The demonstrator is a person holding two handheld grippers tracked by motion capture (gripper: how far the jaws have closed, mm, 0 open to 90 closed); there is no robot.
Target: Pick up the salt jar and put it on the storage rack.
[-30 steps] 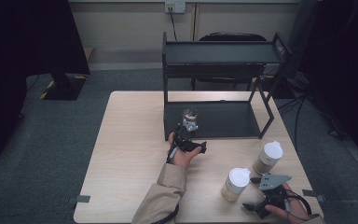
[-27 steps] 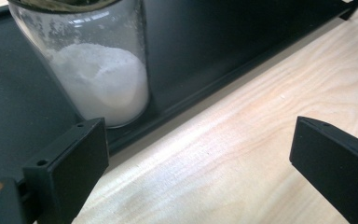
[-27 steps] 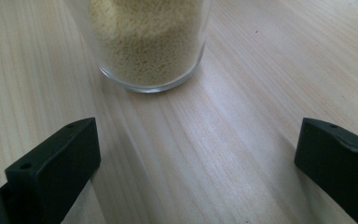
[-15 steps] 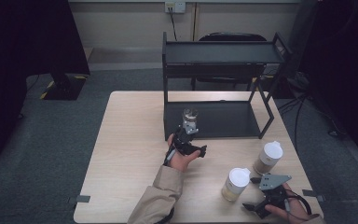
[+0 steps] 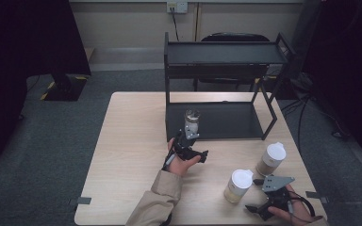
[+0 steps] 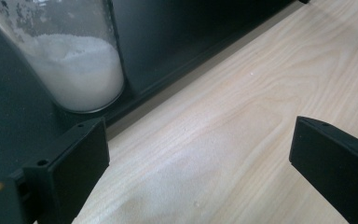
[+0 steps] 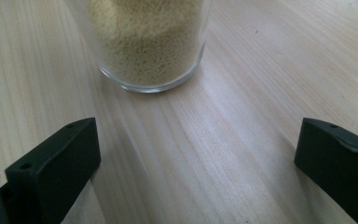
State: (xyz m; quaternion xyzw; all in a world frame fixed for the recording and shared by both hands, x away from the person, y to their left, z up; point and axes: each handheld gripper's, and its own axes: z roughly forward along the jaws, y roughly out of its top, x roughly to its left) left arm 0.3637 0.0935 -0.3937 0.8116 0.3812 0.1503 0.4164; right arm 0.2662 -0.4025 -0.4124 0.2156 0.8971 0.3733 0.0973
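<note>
1. Jar of white powder stands at the front left corner of the rack's lower shelf, just inside its front edge.
2. We see the left gripper just in front of the jar, jaws spread, nothing between them; in the left gripper view the jar sits beyond the left jaw.
3. We see the right gripper at the desk's front right corner, jaws spread and empty, near a grain jar.
</note>
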